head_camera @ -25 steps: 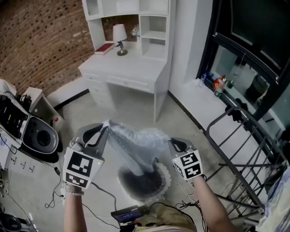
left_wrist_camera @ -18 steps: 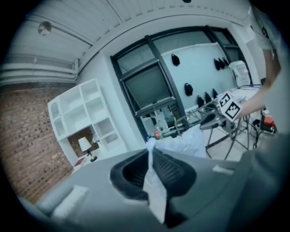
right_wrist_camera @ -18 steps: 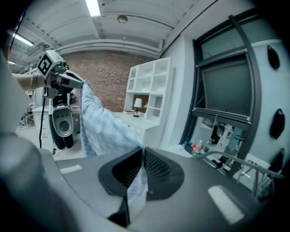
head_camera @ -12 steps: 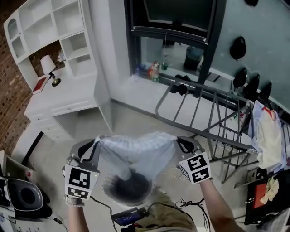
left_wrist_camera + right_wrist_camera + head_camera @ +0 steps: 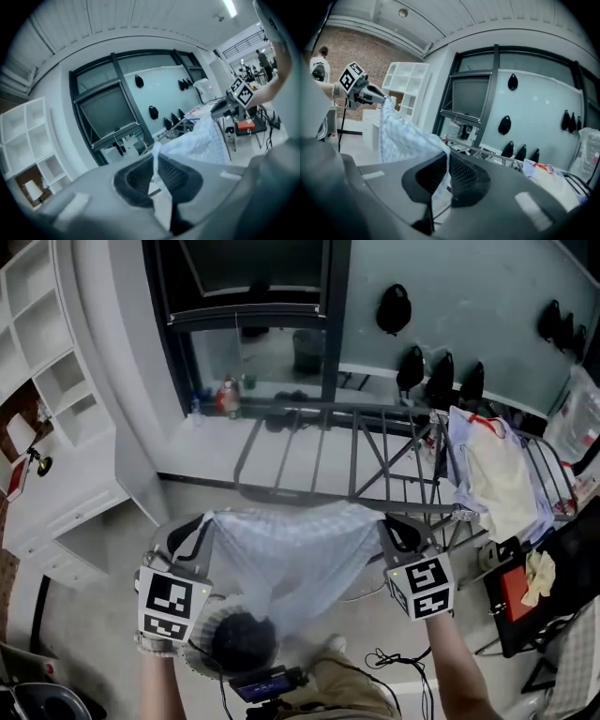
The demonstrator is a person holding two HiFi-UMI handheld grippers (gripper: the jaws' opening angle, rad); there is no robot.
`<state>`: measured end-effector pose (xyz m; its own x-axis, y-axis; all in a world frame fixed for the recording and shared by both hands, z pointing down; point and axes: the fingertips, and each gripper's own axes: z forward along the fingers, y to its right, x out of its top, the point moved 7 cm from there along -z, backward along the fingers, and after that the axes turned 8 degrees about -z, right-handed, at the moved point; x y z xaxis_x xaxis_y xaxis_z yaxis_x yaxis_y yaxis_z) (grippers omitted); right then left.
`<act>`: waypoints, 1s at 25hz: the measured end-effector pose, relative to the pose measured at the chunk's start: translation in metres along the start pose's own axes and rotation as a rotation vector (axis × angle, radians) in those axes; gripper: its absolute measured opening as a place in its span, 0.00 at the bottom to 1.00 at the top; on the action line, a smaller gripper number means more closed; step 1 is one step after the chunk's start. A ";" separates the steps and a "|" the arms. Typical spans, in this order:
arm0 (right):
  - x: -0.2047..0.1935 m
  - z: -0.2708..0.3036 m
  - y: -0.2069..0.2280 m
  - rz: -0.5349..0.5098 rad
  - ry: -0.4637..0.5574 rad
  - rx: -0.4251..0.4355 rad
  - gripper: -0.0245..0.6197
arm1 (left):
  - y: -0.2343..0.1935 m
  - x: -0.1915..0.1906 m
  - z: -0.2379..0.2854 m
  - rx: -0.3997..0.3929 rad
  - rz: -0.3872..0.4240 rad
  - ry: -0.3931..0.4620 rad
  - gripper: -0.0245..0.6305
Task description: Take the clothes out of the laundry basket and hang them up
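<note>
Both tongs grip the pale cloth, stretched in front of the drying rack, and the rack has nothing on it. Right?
No, the drying rack is not bare: the head view shows clothes draped over its right end. The left tongs and right tongs do grip the pale cloth before it.

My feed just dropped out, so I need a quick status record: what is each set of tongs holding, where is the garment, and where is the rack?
Left tongs: shut on one top corner of the pale checked garment
Right tongs: shut on the other top corner
Garment: spread between both tongs, hanging over the laundry basket
Drying rack: just beyond the garment, with its near bars bare
Hung clothes: draped on the rack's right part
</note>
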<state>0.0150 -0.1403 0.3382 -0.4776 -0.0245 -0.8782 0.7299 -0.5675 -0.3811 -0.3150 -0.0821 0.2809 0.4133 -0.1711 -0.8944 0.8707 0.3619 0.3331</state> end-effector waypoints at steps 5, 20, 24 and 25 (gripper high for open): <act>-0.022 -0.009 0.060 0.004 -0.014 -0.066 0.07 | 0.028 0.032 0.061 -0.059 0.002 0.038 0.07; -0.023 0.021 0.194 -0.097 0.030 -0.141 0.07 | 0.033 0.127 0.202 -0.017 0.110 0.105 0.07; -0.017 0.057 0.219 -0.134 0.009 -0.162 0.07 | 0.012 0.137 0.258 -0.026 0.106 0.093 0.07; -0.015 0.068 0.225 -0.140 0.002 -0.167 0.07 | 0.006 0.139 0.273 -0.029 0.110 0.090 0.07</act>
<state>0.1535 -0.3237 0.2850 -0.5793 0.0473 -0.8138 0.7273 -0.4208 -0.5422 -0.1796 -0.3538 0.2395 0.4789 -0.0471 -0.8766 0.8130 0.4005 0.4226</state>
